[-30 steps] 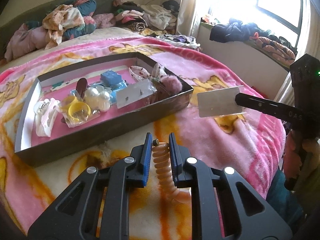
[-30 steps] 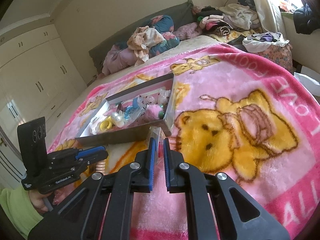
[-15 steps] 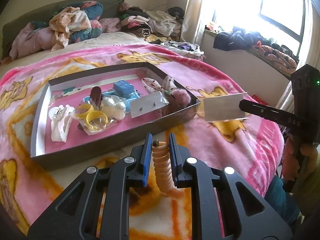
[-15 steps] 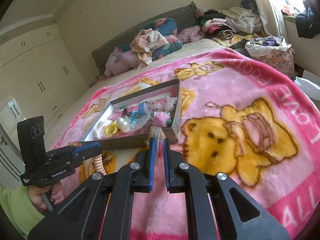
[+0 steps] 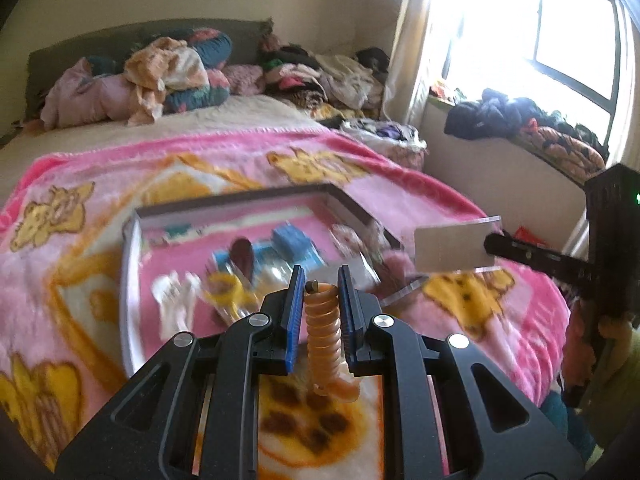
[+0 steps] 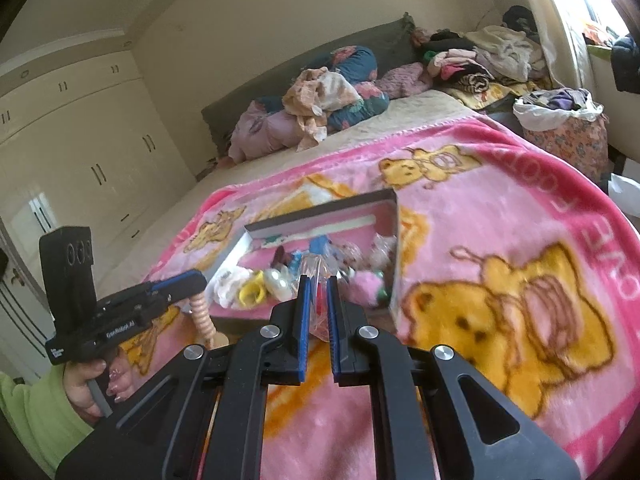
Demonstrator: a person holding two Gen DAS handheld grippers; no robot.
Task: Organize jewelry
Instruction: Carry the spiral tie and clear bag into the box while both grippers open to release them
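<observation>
Left gripper [image 5: 319, 280] pinching orange spiral hair tie [image 5: 325, 332]; right gripper [image 6: 316, 284] clamped on clear plastic packet [image 5: 454, 249], both above pink blanket [image 6: 500, 216] near jewelry box [image 6: 320, 210]

left claw [image 5: 319, 280] clamped shut; right claw [image 6: 317, 286] seemingly pinched shut too, both raised level.

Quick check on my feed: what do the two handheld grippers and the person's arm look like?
Both the left gripper and right gripper are matte black frames with silver bolts and blue ribbed pads. White lettering marks the left one's side. The hand wears a lime-green sleeve.
</observation>
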